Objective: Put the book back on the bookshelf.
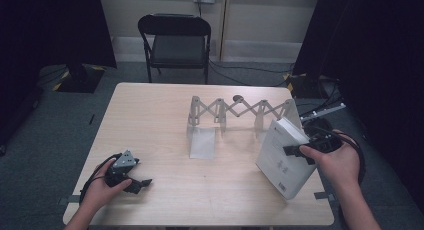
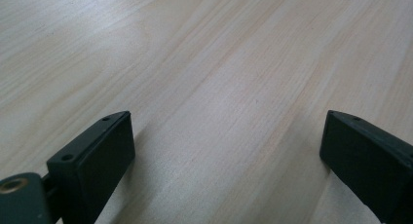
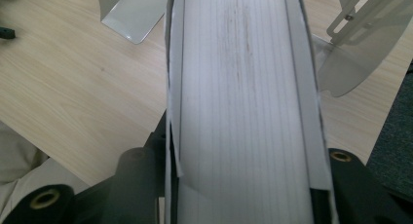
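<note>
From my remote seat, the table (image 1: 165, 135) reads as pale wood-grain laminate, smooth with a soft satin sheen that picks up light in the left gripper view. My left gripper (image 2: 229, 160) has matt black plastic jaws, faintly grainy, with a brass-coloured insert at seven o'clock. The book (image 3: 243, 102) clamped by my right gripper (image 3: 243, 195) shows a matt white paper page block, finely ribbed, between smooth white card covers. At twelve o'clock on the table, the expanding rack (image 1: 240, 112) looks like brushed, dull-silver sheet metal. The chair (image 1: 175, 42) beyond appears matt black.
</note>
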A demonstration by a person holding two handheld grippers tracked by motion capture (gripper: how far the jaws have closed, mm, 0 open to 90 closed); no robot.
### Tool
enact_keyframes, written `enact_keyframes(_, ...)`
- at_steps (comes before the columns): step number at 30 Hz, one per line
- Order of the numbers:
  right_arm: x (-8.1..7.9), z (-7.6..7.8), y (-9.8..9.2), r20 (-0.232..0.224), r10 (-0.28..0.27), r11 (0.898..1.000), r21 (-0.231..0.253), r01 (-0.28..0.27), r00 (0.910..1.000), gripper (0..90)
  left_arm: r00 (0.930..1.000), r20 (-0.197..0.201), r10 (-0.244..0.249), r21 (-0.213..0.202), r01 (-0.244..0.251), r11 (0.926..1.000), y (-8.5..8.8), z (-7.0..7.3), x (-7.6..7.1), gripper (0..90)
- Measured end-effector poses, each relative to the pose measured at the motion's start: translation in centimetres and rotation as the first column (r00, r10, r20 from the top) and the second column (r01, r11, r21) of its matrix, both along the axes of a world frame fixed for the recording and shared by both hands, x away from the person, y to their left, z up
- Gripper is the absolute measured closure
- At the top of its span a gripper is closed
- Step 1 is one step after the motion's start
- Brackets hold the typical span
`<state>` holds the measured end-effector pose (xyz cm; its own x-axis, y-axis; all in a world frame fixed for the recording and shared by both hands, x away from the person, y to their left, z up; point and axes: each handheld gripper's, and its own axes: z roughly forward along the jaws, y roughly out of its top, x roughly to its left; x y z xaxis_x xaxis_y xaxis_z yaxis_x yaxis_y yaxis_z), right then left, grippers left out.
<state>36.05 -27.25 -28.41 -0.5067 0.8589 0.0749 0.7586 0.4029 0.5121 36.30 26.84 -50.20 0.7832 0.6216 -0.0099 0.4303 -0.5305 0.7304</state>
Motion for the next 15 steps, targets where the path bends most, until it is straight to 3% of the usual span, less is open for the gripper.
enact_keyframes(15,0.84,-0.29,-0.21,-0.004,-0.068,0.998,-0.019,0.067,0.9977,53.5,1.0,0.0,-0.002,0.0,0.002,1.0,0.01,0.0,0.0,5.4)
